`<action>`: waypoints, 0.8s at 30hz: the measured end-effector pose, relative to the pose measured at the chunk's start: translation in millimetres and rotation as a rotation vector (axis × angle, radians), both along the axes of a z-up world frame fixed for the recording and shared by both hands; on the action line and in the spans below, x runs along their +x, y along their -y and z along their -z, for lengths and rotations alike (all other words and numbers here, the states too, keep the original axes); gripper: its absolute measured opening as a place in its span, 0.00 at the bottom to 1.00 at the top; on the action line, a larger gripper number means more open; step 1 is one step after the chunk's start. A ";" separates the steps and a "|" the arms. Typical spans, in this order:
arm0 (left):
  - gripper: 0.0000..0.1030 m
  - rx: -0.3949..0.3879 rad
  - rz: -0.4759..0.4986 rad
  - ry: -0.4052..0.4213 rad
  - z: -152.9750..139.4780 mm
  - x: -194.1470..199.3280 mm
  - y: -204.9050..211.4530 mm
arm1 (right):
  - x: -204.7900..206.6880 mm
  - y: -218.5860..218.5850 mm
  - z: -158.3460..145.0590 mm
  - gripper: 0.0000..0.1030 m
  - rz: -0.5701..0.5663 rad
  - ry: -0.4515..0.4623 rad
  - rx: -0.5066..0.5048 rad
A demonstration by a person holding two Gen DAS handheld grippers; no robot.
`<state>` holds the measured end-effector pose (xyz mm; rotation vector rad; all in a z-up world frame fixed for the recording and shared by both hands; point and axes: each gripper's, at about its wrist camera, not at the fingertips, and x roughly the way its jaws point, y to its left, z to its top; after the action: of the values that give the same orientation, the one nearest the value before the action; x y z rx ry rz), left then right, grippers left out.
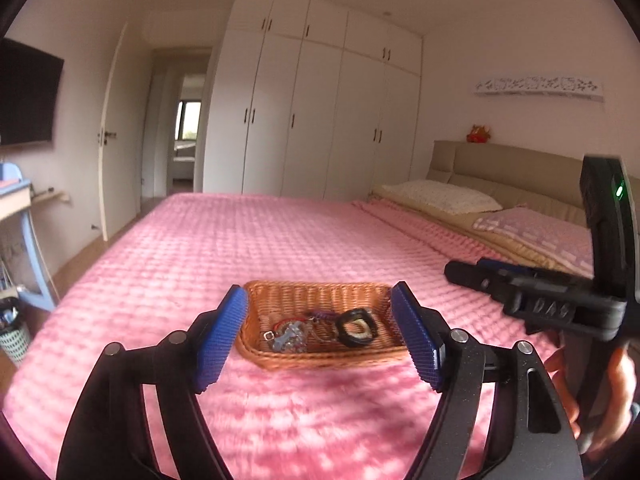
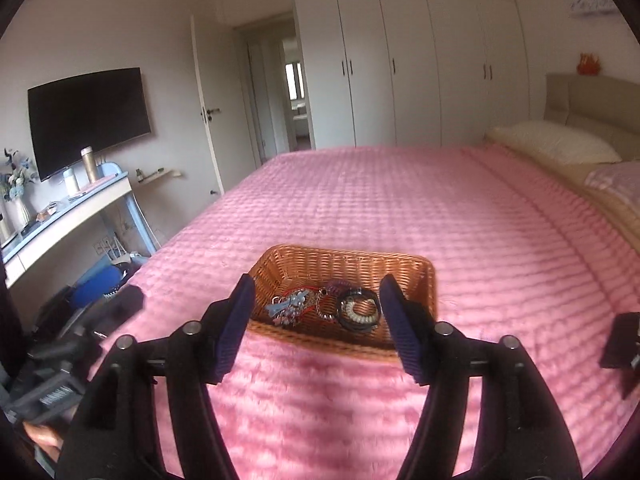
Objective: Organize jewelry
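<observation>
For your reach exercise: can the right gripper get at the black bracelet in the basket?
Probably yes: the right gripper is open, aimed at the basket, and nothing covers the black bracelet.

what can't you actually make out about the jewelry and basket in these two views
- Tangled jewelry in the wicker basket: too small and blurred to count pieces, both views.
- Basket's near corners: covered by the open right gripper fingers, right view.
- Basket's side edges: behind the open left gripper pads, left view.
</observation>
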<state>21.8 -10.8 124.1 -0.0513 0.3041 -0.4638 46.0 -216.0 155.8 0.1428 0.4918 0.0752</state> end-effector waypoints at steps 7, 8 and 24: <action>0.83 -0.005 -0.053 0.091 -19.7 -79.1 -14.2 | -68.1 -11.3 -9.9 0.72 0.030 0.098 -0.019; 0.85 -0.007 -0.061 0.097 -19.5 -83.9 -15.0 | -77.0 -13.6 -8.3 0.75 0.037 0.118 -0.025; 0.88 0.072 -0.230 0.183 50.6 -102.5 6.1 | -124.8 -27.7 70.4 0.88 0.205 0.306 -0.190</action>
<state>-80.8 -16.9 73.5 0.0259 0.1319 -0.2265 -78.8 -188.3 85.4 -0.0061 0.1748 -0.1493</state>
